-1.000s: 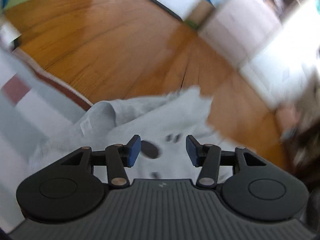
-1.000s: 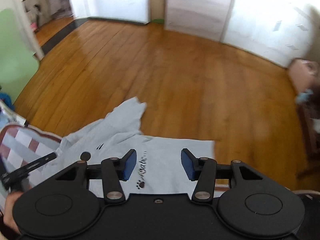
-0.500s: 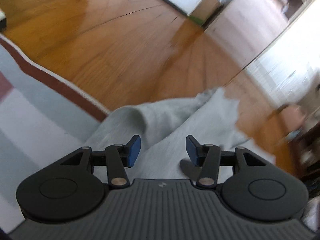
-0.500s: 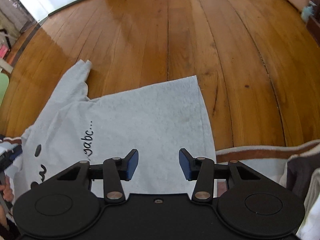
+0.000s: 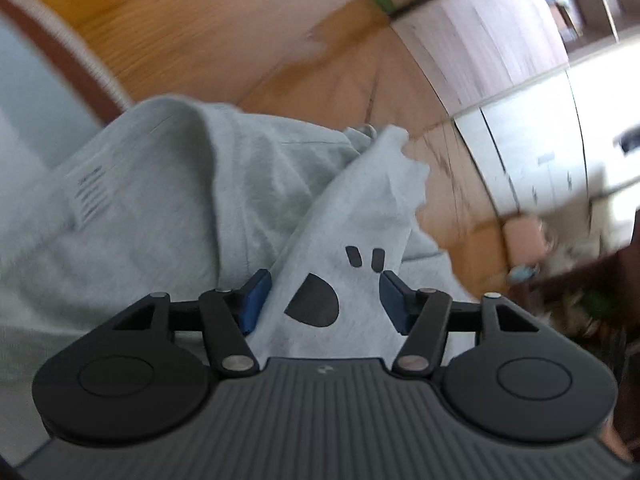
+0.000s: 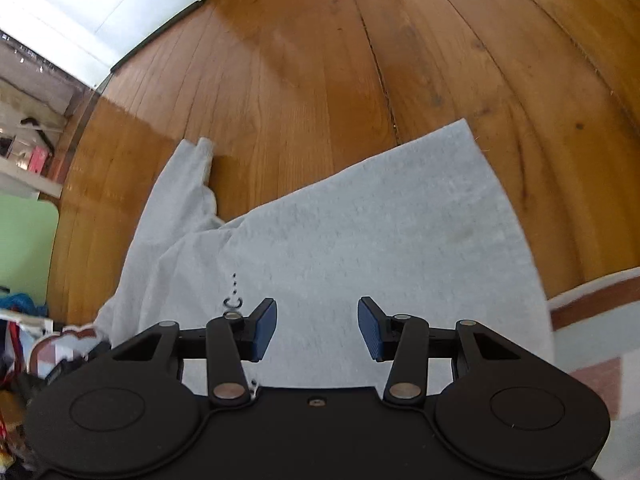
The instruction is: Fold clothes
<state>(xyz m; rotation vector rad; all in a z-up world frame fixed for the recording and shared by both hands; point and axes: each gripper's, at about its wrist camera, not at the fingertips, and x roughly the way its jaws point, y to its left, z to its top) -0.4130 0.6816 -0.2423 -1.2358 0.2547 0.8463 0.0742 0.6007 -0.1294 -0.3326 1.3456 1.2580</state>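
Note:
A light grey T-shirt [image 5: 160,208] lies partly on a rug and partly on the wooden floor. In the left wrist view a raised fold of it, printed with black shapes [image 5: 316,308], stands between the blue pads of my left gripper [image 5: 325,300]; the jaws are opening and the pads do not press on the cloth. A white label [image 5: 90,196] shows near the collar. In the right wrist view the T-shirt's body [image 6: 360,220] is spread flat and one sleeve [image 6: 180,184] points away. My right gripper [image 6: 317,328] hovers open over the body with nothing between its pads.
The rug's brown and white border [image 6: 592,300] runs under the shirt's near part. Wooden floor [image 6: 320,60] stretches beyond. White cabinets [image 5: 540,160] line the far wall. A green panel [image 6: 24,248] and cluttered items [image 6: 20,320] sit at the left.
Both grippers have come down toward the shirt, which now fills more of each view. The left jaws stand slightly wider, with the printed fold now between them. The right gripper has tilted downward.

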